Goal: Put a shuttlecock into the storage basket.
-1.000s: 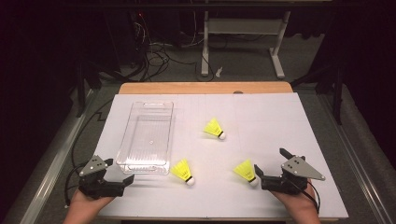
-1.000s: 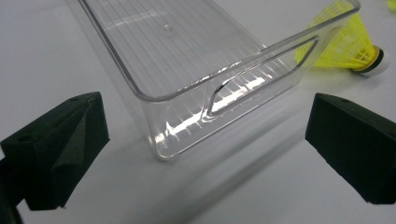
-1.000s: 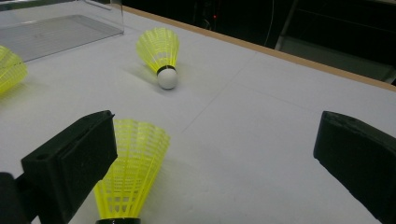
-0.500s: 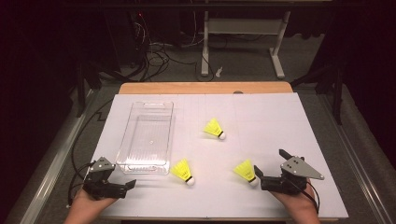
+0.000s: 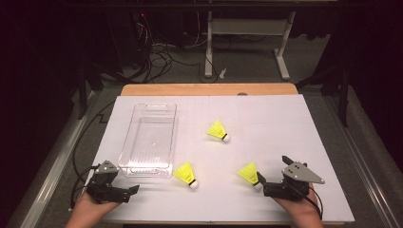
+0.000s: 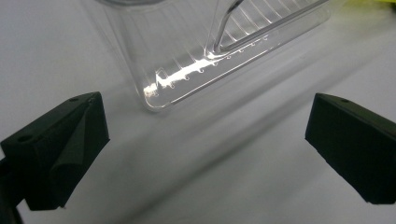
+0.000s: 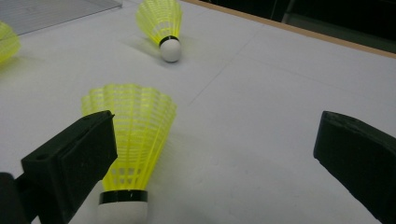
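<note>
Shuttlecock nearest the right gripper lies on its side on the white table cover, its yellow skirt just inside that gripper's left jaw and its white cork at the bottom edge of the right gripper view. The jaws stand wide apart and clamp nothing; the shuttlecock sits against the inner face of one jaw while the other jaw is well clear of it over bare cover. In the high view this gripper rests near the front right of the table, held in the person's right hand, with the grey three-cornered plate on top. The left gripper is also spread open with nothing between its jaws; in the left gripper view they frame bare white cover, and the near corner of a clear plastic bin lies just beyond them, not touching. In the high view that bin stands at the left of the table, lengthwise front to back, with the left gripper just in front of its near left corner. A second shuttlecock lies just right of the bin's near end, between the two grippers, and a third lies farther back near the table's middle, cork pointing right.
</note>
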Demonstrator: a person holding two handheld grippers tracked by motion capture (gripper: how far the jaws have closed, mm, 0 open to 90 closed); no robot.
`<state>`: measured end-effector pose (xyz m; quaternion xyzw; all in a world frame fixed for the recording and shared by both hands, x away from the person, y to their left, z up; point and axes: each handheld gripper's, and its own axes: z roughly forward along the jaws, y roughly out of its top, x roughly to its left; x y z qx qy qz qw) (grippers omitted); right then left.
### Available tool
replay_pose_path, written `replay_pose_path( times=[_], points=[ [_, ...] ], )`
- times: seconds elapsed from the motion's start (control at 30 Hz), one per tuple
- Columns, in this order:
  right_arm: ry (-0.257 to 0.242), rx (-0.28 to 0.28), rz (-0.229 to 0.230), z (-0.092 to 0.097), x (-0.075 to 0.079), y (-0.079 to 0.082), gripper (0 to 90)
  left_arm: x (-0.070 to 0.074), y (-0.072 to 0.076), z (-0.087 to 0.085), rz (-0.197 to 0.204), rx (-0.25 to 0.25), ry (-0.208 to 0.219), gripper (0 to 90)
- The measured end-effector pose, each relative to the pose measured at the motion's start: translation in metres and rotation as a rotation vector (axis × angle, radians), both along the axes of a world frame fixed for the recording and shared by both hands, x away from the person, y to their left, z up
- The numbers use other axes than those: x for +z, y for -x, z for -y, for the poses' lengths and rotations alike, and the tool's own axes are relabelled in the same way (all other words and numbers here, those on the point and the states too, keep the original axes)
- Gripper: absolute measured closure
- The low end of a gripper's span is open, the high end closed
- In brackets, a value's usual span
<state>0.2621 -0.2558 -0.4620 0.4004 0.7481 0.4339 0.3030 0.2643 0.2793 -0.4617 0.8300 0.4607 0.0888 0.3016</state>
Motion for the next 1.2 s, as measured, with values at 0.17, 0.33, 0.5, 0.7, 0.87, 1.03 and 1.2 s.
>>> replay_pose_path(
  times=[0.17, 0.33, 0.5, 0.7, 0.87, 1.03, 1.2],
  points=[
    [-0.033, -0.008, 0.024, 0.003, 0.009, 0.003, 0.1, 0.002, 0.0, 0.003, -0.013, 0.0, -0.008, 0.7],
    [-0.076, -0.02, 0.022, 0.006, 0.012, 0.003, 0.1, 0.003, -0.001, 0.005, -0.038, -0.009, -0.027, 0.7],
    [-0.068, -0.04, 0.02, 0.004, 0.014, 0.002, 0.0, 0.001, -0.002, 0.01, -0.068, -0.019, -0.047, 0.7],
    [-0.071, -0.038, 0.023, 0.005, 0.014, 0.003, 0.0, 0.004, -0.005, 0.016, -0.099, 0.003, -0.11, 0.7],
    [-0.077, -0.036, 0.023, 0.006, 0.015, 0.004, 0.0, 0.006, -0.007, 0.02, -0.148, -0.014, -0.123, 0.7],
    [-0.076, -0.037, 0.023, 0.006, 0.015, 0.004, 0.0, 0.005, -0.007, 0.021, -0.202, -0.029, -0.153, 0.7],
    [-0.071, -0.028, 0.024, 0.004, 0.016, 0.005, 0.0, 0.007, -0.01, 0.018, -0.237, -0.036, -0.148, 0.7]
  ],
)
